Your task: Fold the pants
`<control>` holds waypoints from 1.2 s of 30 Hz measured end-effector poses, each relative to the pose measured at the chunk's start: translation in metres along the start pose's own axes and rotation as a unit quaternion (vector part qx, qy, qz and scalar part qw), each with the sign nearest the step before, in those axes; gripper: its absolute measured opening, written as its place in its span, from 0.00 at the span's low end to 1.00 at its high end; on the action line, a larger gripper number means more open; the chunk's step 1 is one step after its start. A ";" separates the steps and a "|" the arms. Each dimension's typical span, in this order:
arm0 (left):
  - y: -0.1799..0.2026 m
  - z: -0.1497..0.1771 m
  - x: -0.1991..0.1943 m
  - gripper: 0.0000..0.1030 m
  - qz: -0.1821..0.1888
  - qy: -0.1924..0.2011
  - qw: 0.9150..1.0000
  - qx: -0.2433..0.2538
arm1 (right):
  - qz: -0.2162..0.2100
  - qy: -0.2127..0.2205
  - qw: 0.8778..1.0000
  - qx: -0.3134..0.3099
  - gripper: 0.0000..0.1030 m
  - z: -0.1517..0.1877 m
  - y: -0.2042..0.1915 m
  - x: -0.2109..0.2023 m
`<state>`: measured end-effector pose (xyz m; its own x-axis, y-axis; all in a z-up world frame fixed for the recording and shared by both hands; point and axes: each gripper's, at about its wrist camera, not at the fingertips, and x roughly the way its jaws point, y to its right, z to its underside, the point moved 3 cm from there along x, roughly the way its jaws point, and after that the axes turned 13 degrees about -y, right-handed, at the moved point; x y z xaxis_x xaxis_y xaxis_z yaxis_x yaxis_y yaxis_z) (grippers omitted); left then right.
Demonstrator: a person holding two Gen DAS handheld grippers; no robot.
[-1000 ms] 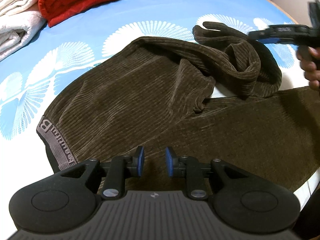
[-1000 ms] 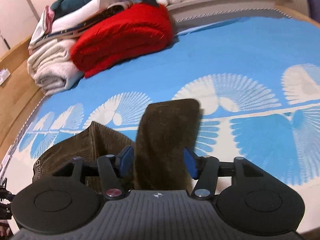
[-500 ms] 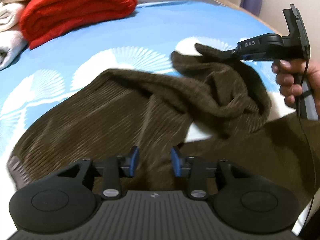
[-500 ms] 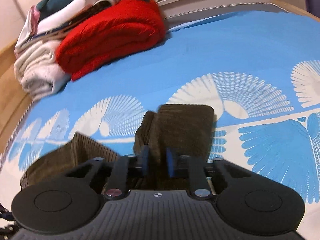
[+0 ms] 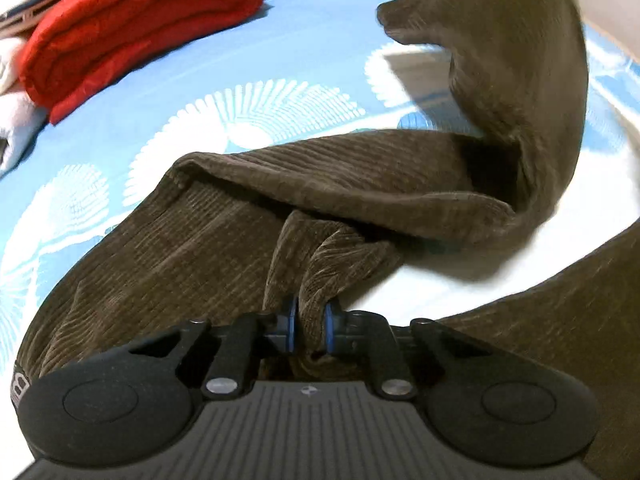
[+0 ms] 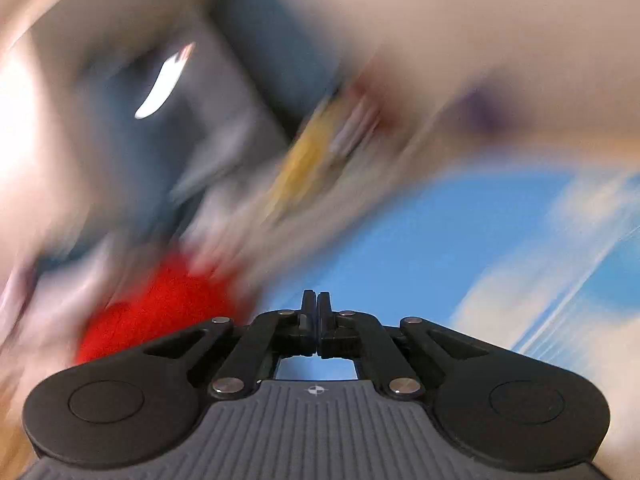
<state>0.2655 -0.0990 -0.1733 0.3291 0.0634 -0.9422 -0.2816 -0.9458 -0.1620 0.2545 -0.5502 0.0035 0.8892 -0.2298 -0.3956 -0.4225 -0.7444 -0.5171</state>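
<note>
Dark brown corduroy pants (image 5: 224, 240) lie on the blue patterned bed. My left gripper (image 5: 308, 330) is shut on a bunched fold of the pants near the crotch. One pant leg (image 5: 516, 80) rises off the bed at the upper right, lifted out of frame. My right gripper (image 6: 316, 312) appears in a heavily blurred right wrist view with its jaws pressed together; no cloth shows between the fingertips there, so what it holds is unclear.
A folded red blanket (image 5: 132, 20) and white towels (image 5: 16, 92) lie at the far left of the bed. The blue sheet (image 5: 200, 92) with white fan patterns spreads behind the pants. The red blanket (image 6: 160, 312) shows blurred in the right wrist view.
My left gripper closed on a fold of the pants. My right gripper closed on the leg end, then swung up fast, lifting the pant leg high.
</note>
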 end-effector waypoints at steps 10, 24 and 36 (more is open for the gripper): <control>-0.009 0.014 -0.005 0.14 0.002 -0.033 0.999 0.029 | -0.016 -0.287 0.954 -0.089 0.19 0.081 0.045 0.098; -0.014 0.015 -0.015 0.16 0.007 -0.069 0.996 0.063 | 0.005 -0.341 0.937 -0.070 0.58 0.118 0.050 0.169; -0.009 0.010 -0.009 0.14 -0.003 -0.043 0.997 0.067 | -0.054 -0.327 0.937 -0.111 0.09 0.116 -0.003 0.168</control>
<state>0.2563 -0.0876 -0.1664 0.2541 0.1024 -0.9617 -0.3997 -0.8944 -0.2008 0.3851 -0.5145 -0.1496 0.5966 0.2331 -0.7680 -0.2246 -0.8702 -0.4386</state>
